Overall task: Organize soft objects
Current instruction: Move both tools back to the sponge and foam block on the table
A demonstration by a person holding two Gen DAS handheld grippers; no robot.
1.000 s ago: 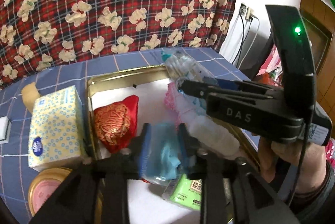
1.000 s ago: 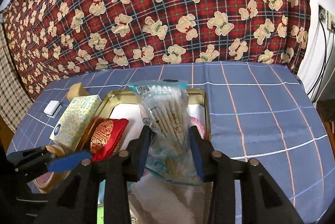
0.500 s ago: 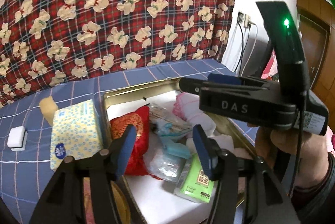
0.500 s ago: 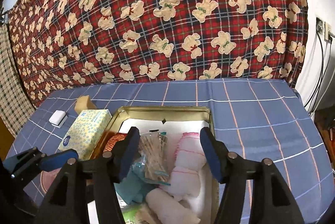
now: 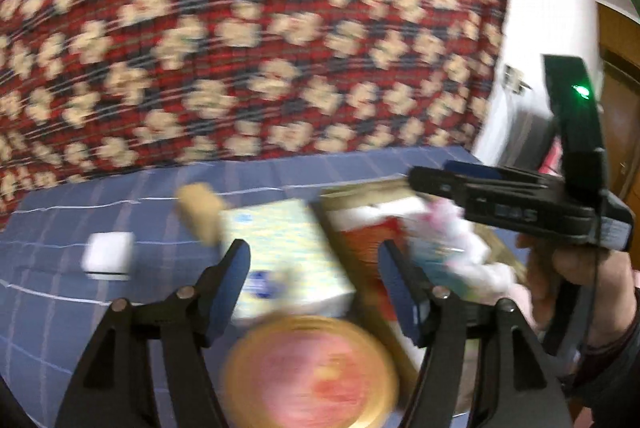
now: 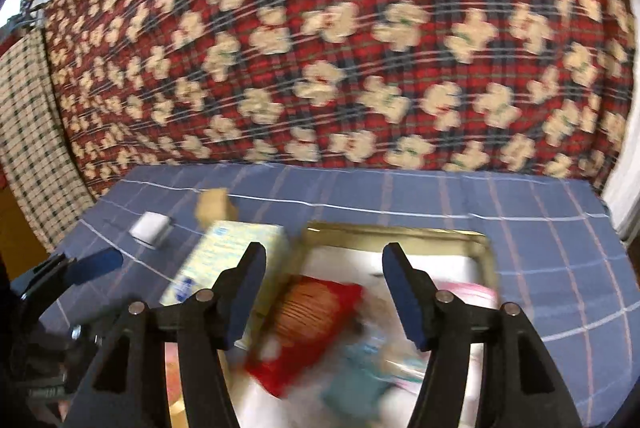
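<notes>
Both views are motion-blurred. A gold tin tray on the blue checked cloth holds a red embroidered pouch, pink-white cloths and a teal packet. My right gripper is open and empty above the tray's left part. My left gripper is open and empty above a yellow tissue pack, which lies left of the tray. The tissue pack also shows in the right wrist view. The right gripper's body shows in the left wrist view over the tray.
A tan sponge and a small white block lie on the cloth left of the tissue pack. A round gold lid with a pink face sits at the near edge. A red bear-print blanket hangs behind.
Both grippers have let go of their packets, which now lie in the tray, then opened wide, pulled back and swung left. The left gripper now hangs over the tissue pack.
</notes>
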